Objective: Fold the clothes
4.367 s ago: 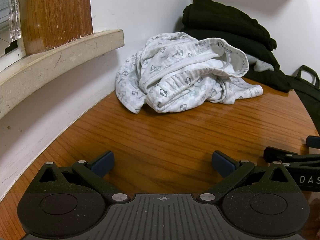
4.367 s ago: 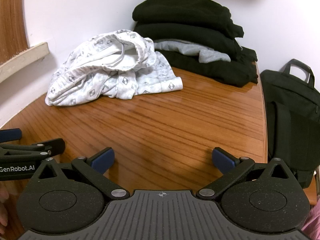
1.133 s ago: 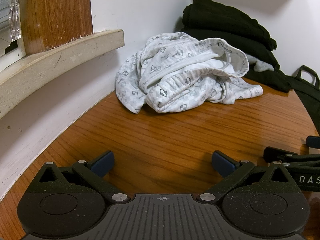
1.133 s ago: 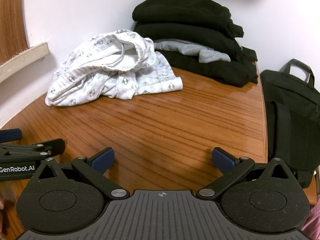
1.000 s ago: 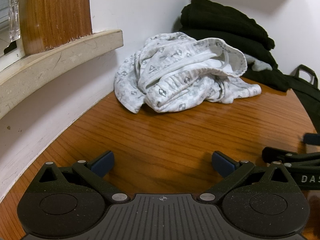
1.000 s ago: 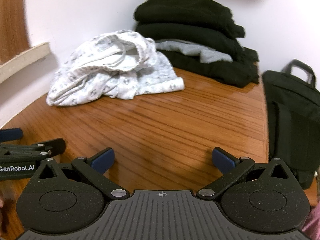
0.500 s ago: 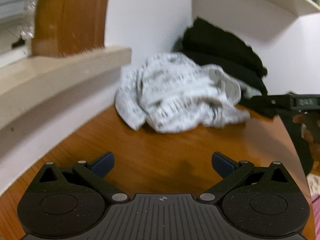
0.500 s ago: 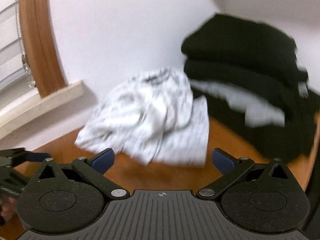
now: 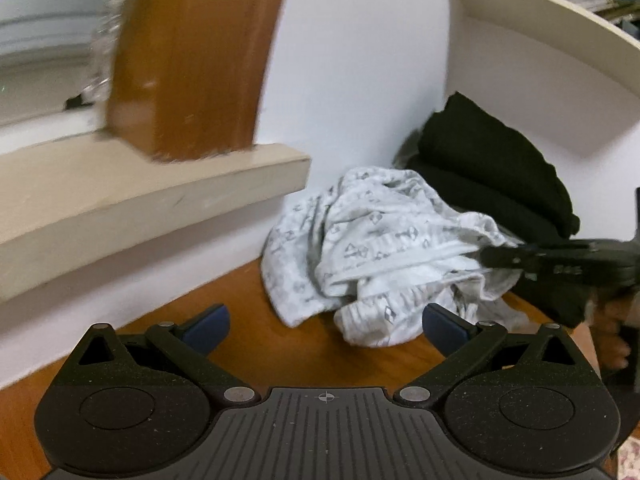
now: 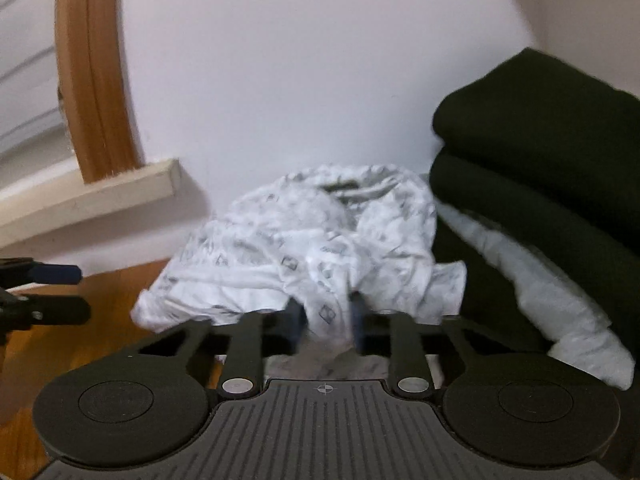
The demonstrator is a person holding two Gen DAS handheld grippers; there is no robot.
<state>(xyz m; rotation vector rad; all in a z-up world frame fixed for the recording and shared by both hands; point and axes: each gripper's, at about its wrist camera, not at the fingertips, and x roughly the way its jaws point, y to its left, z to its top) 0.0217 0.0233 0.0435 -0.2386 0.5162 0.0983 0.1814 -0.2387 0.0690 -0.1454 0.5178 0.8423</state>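
My right gripper (image 10: 326,322) is pinched on a fold of the white patterned garment (image 10: 304,248), which lies crumpled mid-frame on the wooden table (image 9: 280,344), beside the dark folded stack (image 10: 540,152). My left gripper (image 9: 326,322) hangs spread wide and empty, lower centre. The cloth looks light, soft and limp; I judge the banded edge (image 9: 404,258) the surest hold.

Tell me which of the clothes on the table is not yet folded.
The white patterned garment: it lies crumpled in a heap, and the right gripper has its fingers closed on it. The black clothes beside it are folded and stacked.
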